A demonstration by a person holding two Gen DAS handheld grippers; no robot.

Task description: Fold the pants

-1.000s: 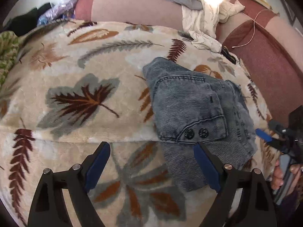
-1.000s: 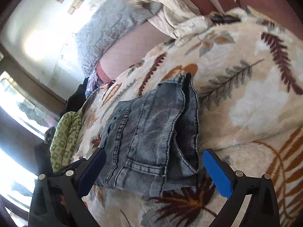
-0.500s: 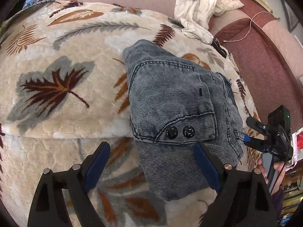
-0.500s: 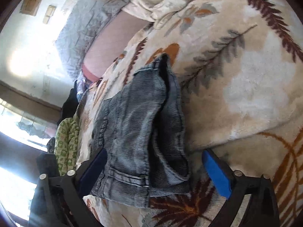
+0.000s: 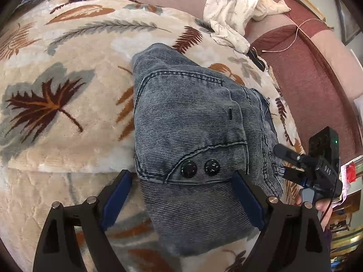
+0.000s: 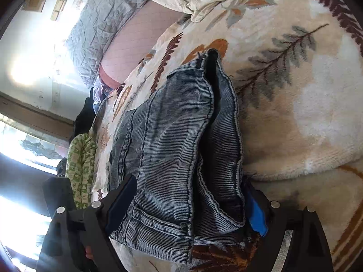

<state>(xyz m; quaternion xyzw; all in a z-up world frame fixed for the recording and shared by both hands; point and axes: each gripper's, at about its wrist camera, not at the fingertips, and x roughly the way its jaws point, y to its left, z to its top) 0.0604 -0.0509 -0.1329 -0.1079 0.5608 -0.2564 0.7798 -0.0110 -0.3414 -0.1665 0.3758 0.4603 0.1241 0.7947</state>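
The grey-blue denim pants (image 5: 195,131) lie folded into a compact stack on the leaf-patterned blanket (image 5: 56,95). Two black buttons (image 5: 199,168) face my left gripper. My left gripper (image 5: 181,195) is open, its blue-padded fingers to either side of the stack's near end. My right gripper (image 6: 188,206) is open too, with the stack's layered edge (image 6: 177,158) lying between its fingers. The right gripper also shows in the left wrist view (image 5: 292,165) at the pants' right edge.
A cream sheet (image 5: 231,15) and a grey quilt (image 6: 109,15) are bunched at the blanket's far end. A red-brown sofa (image 5: 313,86) runs along the right. A green patterned cloth (image 6: 80,167) lies past the blanket's left side.
Both grippers have moved in toward the folded pants. The stack now sits between each pair of open fingers, where before it lay just ahead of them.
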